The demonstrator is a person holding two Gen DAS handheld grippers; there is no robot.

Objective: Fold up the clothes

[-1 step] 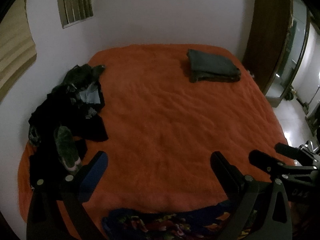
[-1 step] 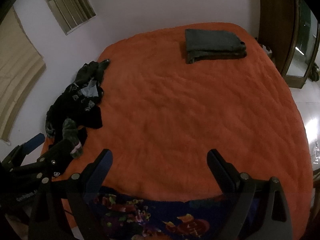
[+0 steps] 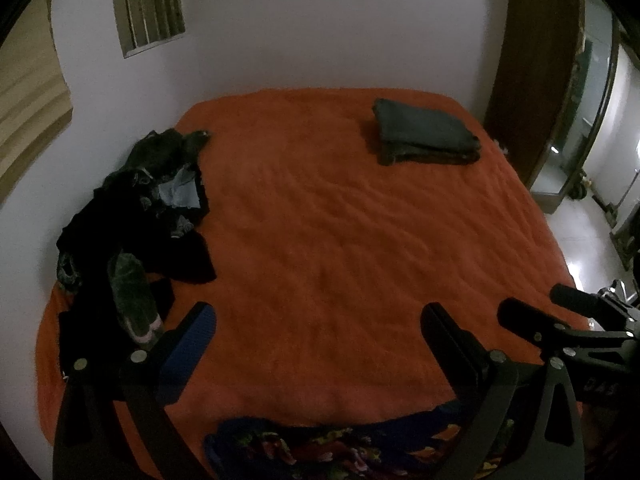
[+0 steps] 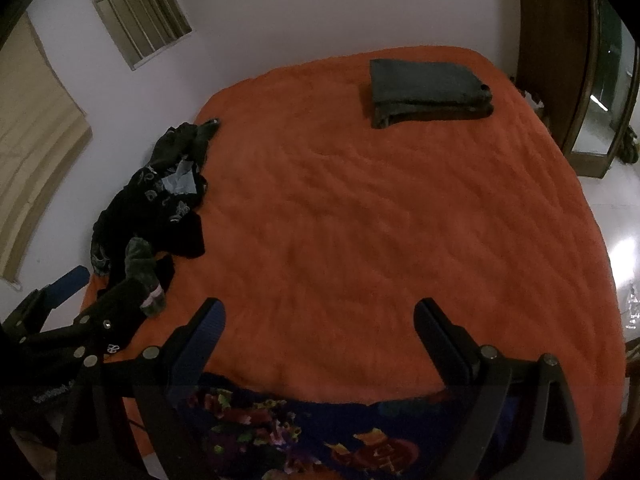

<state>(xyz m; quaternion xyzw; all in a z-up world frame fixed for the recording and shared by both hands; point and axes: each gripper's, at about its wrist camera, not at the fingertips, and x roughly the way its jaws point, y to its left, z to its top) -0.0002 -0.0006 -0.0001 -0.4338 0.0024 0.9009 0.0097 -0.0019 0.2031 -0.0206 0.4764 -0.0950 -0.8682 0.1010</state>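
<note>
An orange blanket (image 3: 340, 248) covers the whole bed (image 4: 400, 220), which fills most of both views and stands against a white wall (image 3: 320, 20). A brown wooden wardrobe (image 3: 536, 60) rises at the bed's far right corner, and a barred window (image 4: 136, 8) sits high on the wall to the left.

Along the bed's left edge sprawls a heap of dark unfolded clothes (image 3: 132, 224), with a pale blue patch showing among the black fabric. At the near edge, just under both cameras, lies a dark blue garment with a bright multicoloured print (image 4: 320, 436), bunched and partly hanging off the blanket. Well apart from both, near the far right corner, rests a neat stack of folded dark grey clothes (image 4: 428, 88).

The left gripper (image 3: 318, 320) hangs over the near edge with its jaws spread wide and nothing between them. The right gripper (image 4: 318, 316) is just beside it, jaws likewise released and holding nothing.
</note>
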